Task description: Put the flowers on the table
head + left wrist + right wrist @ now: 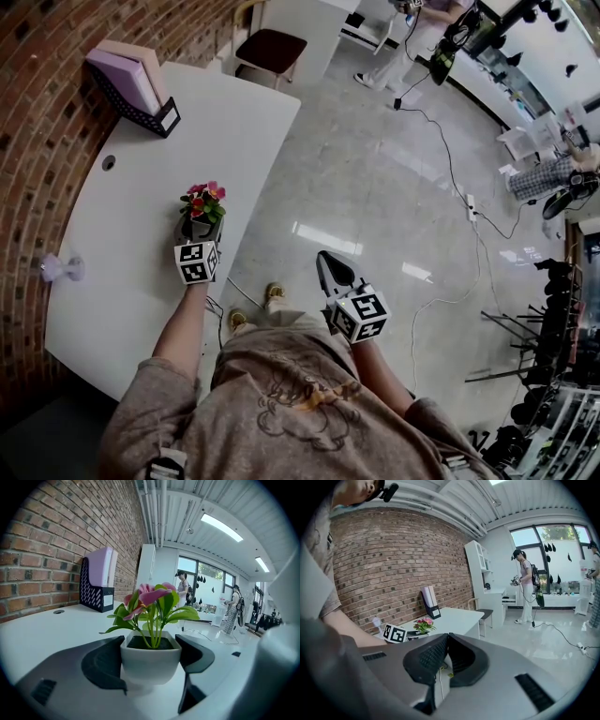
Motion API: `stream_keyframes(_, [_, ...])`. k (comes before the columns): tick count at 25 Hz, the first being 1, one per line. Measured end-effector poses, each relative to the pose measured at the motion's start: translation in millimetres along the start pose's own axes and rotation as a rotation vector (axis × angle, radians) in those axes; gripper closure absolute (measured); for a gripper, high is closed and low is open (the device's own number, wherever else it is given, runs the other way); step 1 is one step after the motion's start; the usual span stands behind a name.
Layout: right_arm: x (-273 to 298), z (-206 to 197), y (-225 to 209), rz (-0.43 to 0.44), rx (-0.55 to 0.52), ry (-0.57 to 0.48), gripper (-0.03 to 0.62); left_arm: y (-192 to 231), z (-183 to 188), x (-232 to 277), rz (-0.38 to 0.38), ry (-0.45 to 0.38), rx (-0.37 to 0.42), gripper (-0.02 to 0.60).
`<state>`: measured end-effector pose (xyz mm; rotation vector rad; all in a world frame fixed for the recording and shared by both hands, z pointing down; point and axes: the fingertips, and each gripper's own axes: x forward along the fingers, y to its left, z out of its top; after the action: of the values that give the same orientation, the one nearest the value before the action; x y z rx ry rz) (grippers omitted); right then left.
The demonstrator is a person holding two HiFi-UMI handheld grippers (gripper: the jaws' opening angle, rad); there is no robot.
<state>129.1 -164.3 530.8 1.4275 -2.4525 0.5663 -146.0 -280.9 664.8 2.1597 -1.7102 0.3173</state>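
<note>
A small white pot (151,663) of pink flowers (203,199) with green leaves sits between the jaws of my left gripper (151,641), which is shut on the pot's two sides. It is low over the white table (131,234), near that table's right edge; whether its base touches the top I cannot tell. My right gripper (328,264) hangs off the table over the floor, shut and holding nothing. In the right gripper view the flowers (423,623) show beyond its closed tips (446,639).
A black file holder (139,89) with purple folders stands at the table's far end by the brick wall. A small purple object (61,269) lies at the left edge. A chair (272,47) stands beyond the table. Cables (450,159) cross the floor. People (525,588) stand by the windows.
</note>
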Motion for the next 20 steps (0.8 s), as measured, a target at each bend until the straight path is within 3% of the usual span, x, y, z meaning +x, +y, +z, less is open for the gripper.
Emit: stream_keyframes(20, [-6, -12, -4, -0.027, 0.018, 0.010, 0.589, -3, -20, 7, -0.012, 0.093, 0.044, 0.233])
